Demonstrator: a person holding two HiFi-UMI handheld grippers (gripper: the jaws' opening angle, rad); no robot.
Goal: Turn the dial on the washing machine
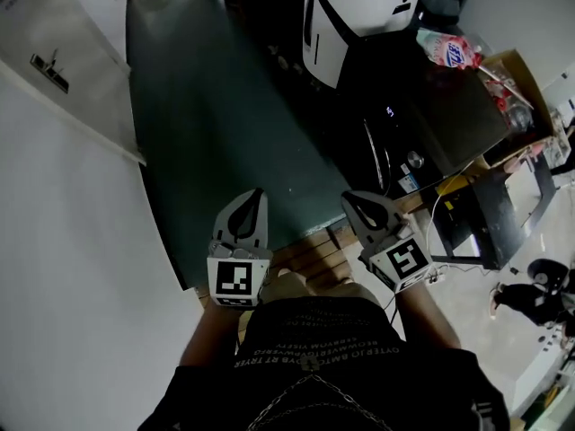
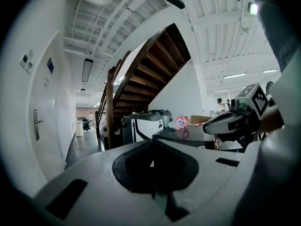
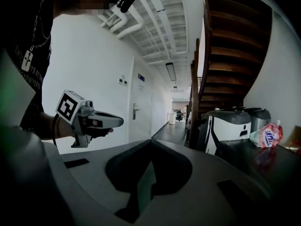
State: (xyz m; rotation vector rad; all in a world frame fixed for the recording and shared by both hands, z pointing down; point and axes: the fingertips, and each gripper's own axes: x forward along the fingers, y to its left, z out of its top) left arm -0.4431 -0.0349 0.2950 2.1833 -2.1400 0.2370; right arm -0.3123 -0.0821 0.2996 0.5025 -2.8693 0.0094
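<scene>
The black washing machine (image 1: pixel 431 119) stands to the right of a dark green floor strip, and a small round silver dial (image 1: pixel 414 160) shows on its front panel. Both grippers are held side by side close to the person's body, well short of the machine. My left gripper (image 1: pixel 258 196) has its jaws together with nothing between them. My right gripper (image 1: pixel 348 198) is likewise shut and empty, the nearer of the two to the dial. In the left gripper view the machine's dark top (image 2: pixel 186 136) lies ahead past the closed tips (image 2: pixel 151 141). The right gripper view shows its tips (image 3: pixel 150 141) meeting.
A white and black appliance (image 1: pixel 359 12) stands beyond the washing machine. A pink detergent bag (image 1: pixel 446 52) and a cardboard box (image 1: pixel 519 77) sit by the machine's far side. A white wall with a door (image 1: pixel 63 52) runs along the left. A wooden staircase (image 2: pixel 146 74) rises ahead.
</scene>
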